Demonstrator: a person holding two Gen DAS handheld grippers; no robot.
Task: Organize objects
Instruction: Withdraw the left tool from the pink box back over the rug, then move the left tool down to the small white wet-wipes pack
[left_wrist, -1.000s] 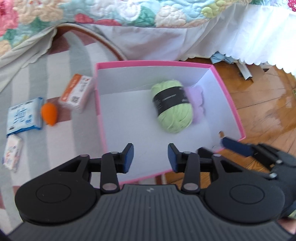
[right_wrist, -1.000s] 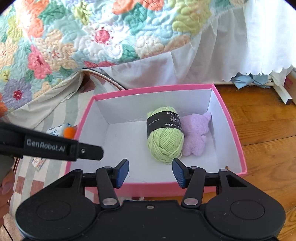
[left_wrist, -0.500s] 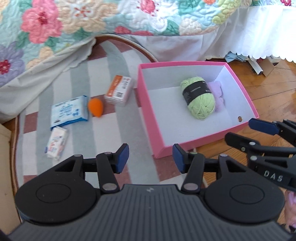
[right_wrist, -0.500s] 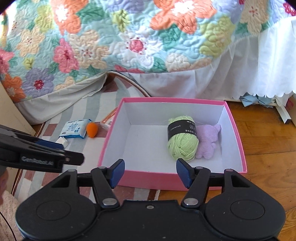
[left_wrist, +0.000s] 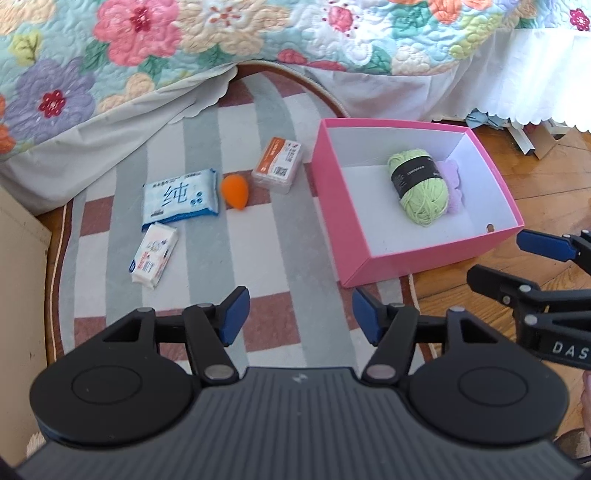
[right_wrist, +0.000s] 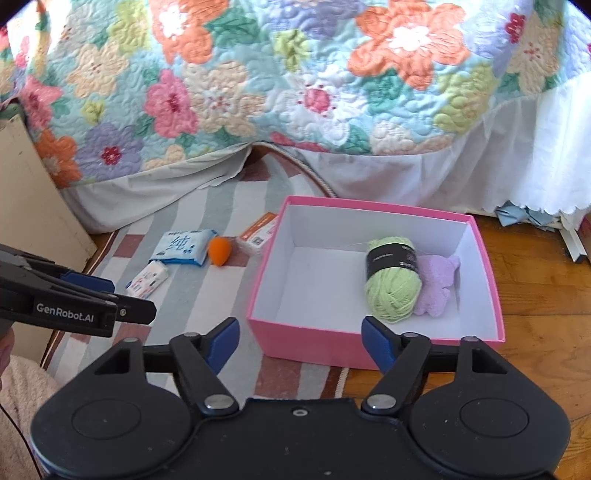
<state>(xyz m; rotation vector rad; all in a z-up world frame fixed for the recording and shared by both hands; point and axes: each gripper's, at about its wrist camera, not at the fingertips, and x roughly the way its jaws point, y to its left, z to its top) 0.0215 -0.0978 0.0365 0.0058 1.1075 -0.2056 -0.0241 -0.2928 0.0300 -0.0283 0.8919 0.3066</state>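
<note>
Striped rug (left_wrist: 280, 236), pink box (left_wrist: 343, 221), tissue packs (left_wrist: 180, 197), orange sponge (left_wrist: 235, 187)

The box (left_wrist: 343, 206) is pink outside and white inside; in it lie a light green yarn ball (left_wrist: 419, 188) with a black band and a pale lilac plush piece (right_wrist: 437, 286). The rug (left_wrist: 258, 243) is striped grey-green and white, with brick-red checks. On it lie a blue and white tissue pack (left_wrist: 180, 195), an orange teardrop sponge (left_wrist: 235, 191), an orange and white small box (left_wrist: 277, 165) and a white packet (left_wrist: 154, 254) with blue print. The quilt (right_wrist: 258, 81) shows pink, orange, lilac and cream flowers on pale blue.
</note>
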